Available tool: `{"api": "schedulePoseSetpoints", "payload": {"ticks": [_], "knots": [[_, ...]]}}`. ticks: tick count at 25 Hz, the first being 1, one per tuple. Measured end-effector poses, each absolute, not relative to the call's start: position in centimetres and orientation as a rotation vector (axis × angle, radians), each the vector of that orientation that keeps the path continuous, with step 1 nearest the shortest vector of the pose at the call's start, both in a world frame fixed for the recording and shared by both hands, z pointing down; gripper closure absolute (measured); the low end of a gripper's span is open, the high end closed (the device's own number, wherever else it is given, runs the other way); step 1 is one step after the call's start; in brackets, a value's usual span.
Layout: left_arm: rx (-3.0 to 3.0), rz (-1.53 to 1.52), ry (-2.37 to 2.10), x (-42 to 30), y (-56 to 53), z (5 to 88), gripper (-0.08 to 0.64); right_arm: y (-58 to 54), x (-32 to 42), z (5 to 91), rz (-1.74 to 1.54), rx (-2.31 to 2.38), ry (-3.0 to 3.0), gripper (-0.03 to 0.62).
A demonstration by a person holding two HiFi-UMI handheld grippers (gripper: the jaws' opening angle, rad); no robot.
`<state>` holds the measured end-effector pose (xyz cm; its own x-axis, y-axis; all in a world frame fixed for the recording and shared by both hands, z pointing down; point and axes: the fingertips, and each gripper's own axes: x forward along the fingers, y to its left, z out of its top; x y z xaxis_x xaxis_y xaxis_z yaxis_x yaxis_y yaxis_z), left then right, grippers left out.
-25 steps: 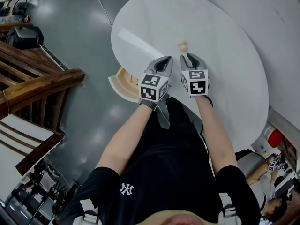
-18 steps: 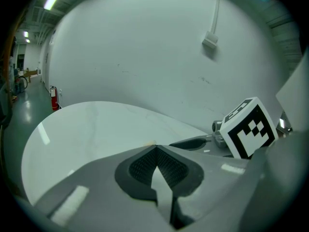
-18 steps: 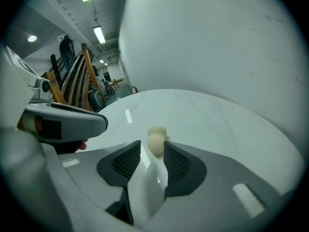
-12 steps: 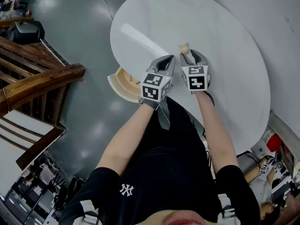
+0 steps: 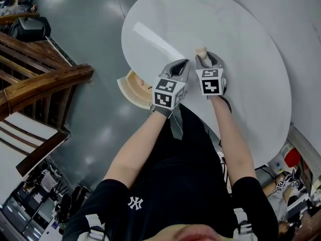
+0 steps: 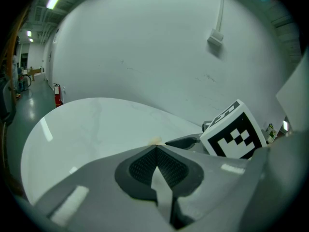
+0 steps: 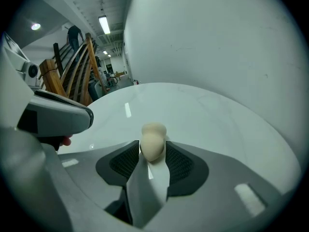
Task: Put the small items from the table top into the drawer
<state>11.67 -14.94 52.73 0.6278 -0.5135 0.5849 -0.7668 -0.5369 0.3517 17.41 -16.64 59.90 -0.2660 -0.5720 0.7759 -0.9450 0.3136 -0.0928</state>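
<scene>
The right gripper [image 5: 205, 58] had just opened its jaws wide around the beige piece [image 7: 153, 141] on the table [image 5: 241, 39], seemingly not pressing it. The left gripper [image 6: 155, 151], closed and empty, hung just left.

I have open room over the white tabletop [image 5: 241, 44] far and right, beige piece [image 5: 201, 50] near my edge, left gripper [image 5: 179, 66] crowding its left, drawer [image 5: 125, 87] jutting lower left.
</scene>
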Motion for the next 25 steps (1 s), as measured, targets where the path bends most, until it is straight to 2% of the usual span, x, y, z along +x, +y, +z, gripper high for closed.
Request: {"api": "schedulePoseSetpoints", "payload": {"ticks": [3,7,25], "knots": [[2.26,0.557,-1.005,11.4,-15.1,52.6,0.56,-16.6,17.5,60.2,0.746,1.327,-1.921,0.425],[2.259,0.554,-1.009,11.1,-15.2,52.5,0.56,-16.6,17.5,60.1,0.735,1.333,-1.919,0.437],[2.303,0.499,-1.023,8.6,-13.2,50.1,0.56,-13.6,15.1,55.1,0.71,1.415,-2.053,0.442]]}}
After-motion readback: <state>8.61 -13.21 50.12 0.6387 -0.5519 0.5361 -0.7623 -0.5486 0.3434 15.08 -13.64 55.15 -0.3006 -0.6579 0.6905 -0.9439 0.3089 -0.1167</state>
